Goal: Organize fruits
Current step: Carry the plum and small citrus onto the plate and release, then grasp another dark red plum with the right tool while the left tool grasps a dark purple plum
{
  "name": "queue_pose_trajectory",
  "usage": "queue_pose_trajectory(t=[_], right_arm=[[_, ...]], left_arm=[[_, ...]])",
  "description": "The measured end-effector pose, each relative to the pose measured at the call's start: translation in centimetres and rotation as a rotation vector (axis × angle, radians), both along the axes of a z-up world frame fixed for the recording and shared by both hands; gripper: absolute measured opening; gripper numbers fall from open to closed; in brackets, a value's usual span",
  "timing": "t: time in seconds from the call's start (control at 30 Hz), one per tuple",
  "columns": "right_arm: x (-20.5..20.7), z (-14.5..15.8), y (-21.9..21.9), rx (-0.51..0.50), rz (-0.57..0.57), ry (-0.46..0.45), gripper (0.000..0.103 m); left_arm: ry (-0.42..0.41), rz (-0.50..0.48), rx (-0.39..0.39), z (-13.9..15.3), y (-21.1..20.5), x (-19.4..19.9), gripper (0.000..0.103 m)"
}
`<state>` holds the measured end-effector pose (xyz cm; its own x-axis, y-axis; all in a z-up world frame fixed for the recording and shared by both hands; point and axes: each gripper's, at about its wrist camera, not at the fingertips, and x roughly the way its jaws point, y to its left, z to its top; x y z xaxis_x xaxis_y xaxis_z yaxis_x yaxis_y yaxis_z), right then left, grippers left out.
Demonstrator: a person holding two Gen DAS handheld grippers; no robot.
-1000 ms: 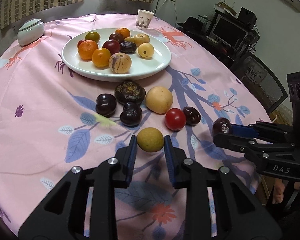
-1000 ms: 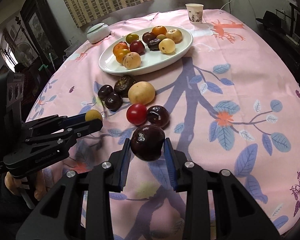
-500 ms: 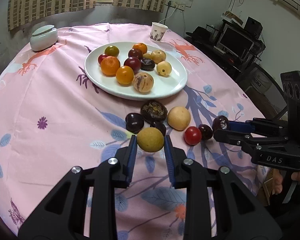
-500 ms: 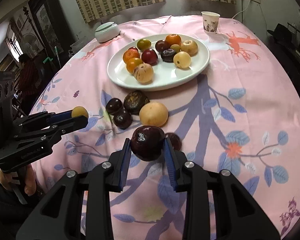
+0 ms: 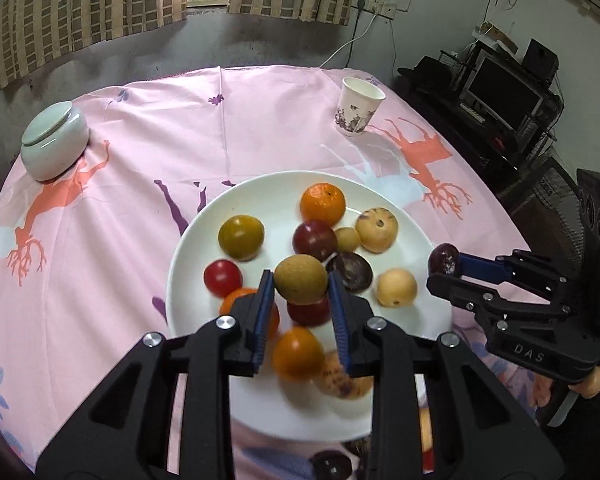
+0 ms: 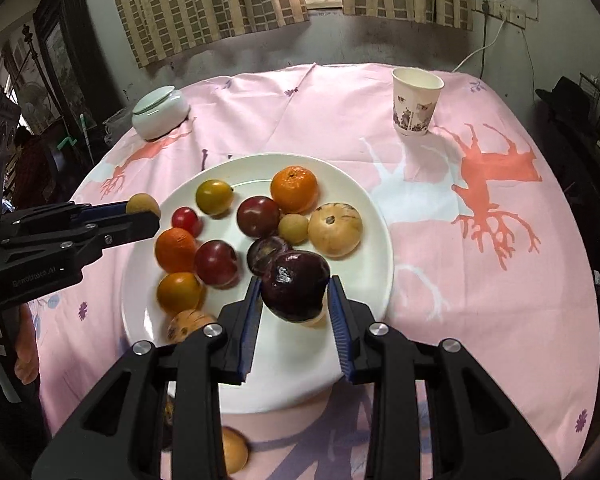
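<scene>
Fingers of the left gripper (image 5: 301, 289) are closed on a round yellow-brown fruit (image 5: 301, 284), pressing it from both sides at the lower centre of the left wrist frame. The held fruit hangs above the white plate (image 5: 188, 260), clear of the fruit lying there. Fingers of the right gripper (image 6: 295, 299) are closed on a dark purple plum (image 6: 295, 286), held likewise above the plate at the lower centre of the right wrist frame.

The plate rests on the pink tabletop (image 5: 140, 152) and carries an orange mandarin (image 5: 323, 205), a green-yellow tomato (image 5: 241, 237), a small red tomato (image 5: 222, 277), a dark red plum (image 5: 314, 239), a striped pale melon fruit (image 5: 377, 229) and further orange and dark fruit, partly blurred near the fingers.

In the left wrist frame the right gripper enters from the right edge. A paper cup (image 5: 358, 106) stands at upper right. A lidded white jar (image 5: 54, 141) stands at upper left.
</scene>
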<state>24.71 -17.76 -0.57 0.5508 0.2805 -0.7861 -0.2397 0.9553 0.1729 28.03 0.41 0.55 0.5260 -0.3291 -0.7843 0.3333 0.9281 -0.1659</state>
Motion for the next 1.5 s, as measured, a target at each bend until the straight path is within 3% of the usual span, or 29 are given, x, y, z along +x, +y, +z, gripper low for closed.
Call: queue_pose_trajectory(t=[0.27,0.37,0.4,0.43,0.5,0.6,0.67,0.77,0.87,1.03,1.13,1.43,1.5], right_arm=[[2.3,-1.6,-0.6,-0.012,-0.024,0.029,0.037],[2.5,-1.7,-0.7,-0.001,-0.025,0.012,0.074],[2.2,-1.4,-0.7,-0.003,-0.035,-0.018,0.074],[1.9,-0.9,-0.6,-0.014,-0.037,-0.034,0.074],[0.9,0.4,-0.5,-0.016,-0.029,-0.052,0.075],[-2.0,3.0,-0.8,-0.012,-0.021,-0.112,0.084],[-5.2,4.2,-0.8,-0.041,-0.028,-0.172,0.101],[-9.8,4.0,-0.3,-0.089,0.004,-0.191,0.102],[-13.6,2.1,0.6,-0.122,0.045,-0.146,0.102],[-18.6,-0.4,0.4,-0.008,0.007,-0.142,0.102],[-19.9,-1.1,0.1,0.004,-0.003,-0.158,0.102],[-19.3,-4.1,-0.3,-0.081,-0.084,-0.02,0.102],[-19.5,-4.5,-0.6,-0.068,-0.079,-0.006,0.094]], left_arm=[[0.063,-0.009,0.02,-2.9,-1.2,4.0,0.028],[0.065,0.017,0.005,-2.8,-0.7,4.0,0.029],[0.061,0.024,0.001,-2.5,-0.5,3.8,0.031],[0.054,0.033,-0.003,-2.1,-0.3,3.5,0.038],[0.02,0.053,-0.017,-0.8,0.5,2.2,0.071],[-0.048,0.065,-0.034,1.3,1.9,-1.3,0.087],[-0.067,0.082,-0.044,2.1,3.2,-4.1,0.089],[-0.085,0.118,-0.067,2.4,4.8,-8.5,0.1],[-0.121,0.139,-0.07,1.8,5.5,-13.1,0.1],[-0.177,0.193,-0.004,-1.0,5.2,-19.4,0.1],[-0.148,0.167,0.018,-2.7,4.7,-21.0,0.1],[-0.128,0.162,0.015,-3.6,5.3,-22.4,0.1],[-0.127,0.16,0.014,-3.6,5.3,-22.6,0.1]])
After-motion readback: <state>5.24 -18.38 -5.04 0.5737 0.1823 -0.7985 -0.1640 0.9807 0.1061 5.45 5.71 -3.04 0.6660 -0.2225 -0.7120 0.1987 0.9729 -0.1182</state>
